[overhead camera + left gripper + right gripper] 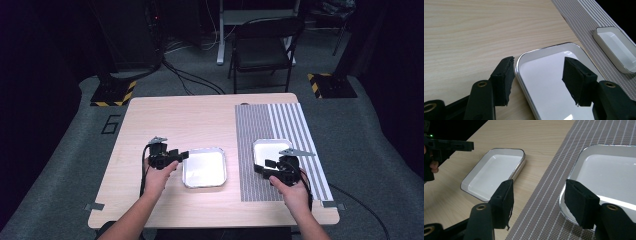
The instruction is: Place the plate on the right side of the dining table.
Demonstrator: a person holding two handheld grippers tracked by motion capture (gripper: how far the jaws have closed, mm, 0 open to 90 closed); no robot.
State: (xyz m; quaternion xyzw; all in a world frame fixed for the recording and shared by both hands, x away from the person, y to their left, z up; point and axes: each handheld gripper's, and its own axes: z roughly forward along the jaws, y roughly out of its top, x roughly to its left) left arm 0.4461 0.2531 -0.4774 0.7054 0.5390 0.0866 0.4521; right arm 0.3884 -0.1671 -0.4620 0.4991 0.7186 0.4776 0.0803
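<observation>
At the left of the wooden table [165,120], the left gripper [184,155] sits in the person's left hand [159,177], its jaws spread apart and empty — in the left gripper view one jaw stands over the bare wood just outside the rim of the left tray [549,75], the other over the tray's white inside. That tray [204,167] lies flat on the wood near the middle of the table, just beside the edge of the grey striped mat [260,125]. On the mat rests a second tray [265,147], well apart from the first. The right gripper [260,167], held in the right hand [292,192], is at this tray's near edge with jaws open and nothing between them — in the right gripper view one jaw hangs over the mat [544,202], the other over the rim of the right tray [609,170]. A folding chair [262,47] stands beyond the table.
</observation>
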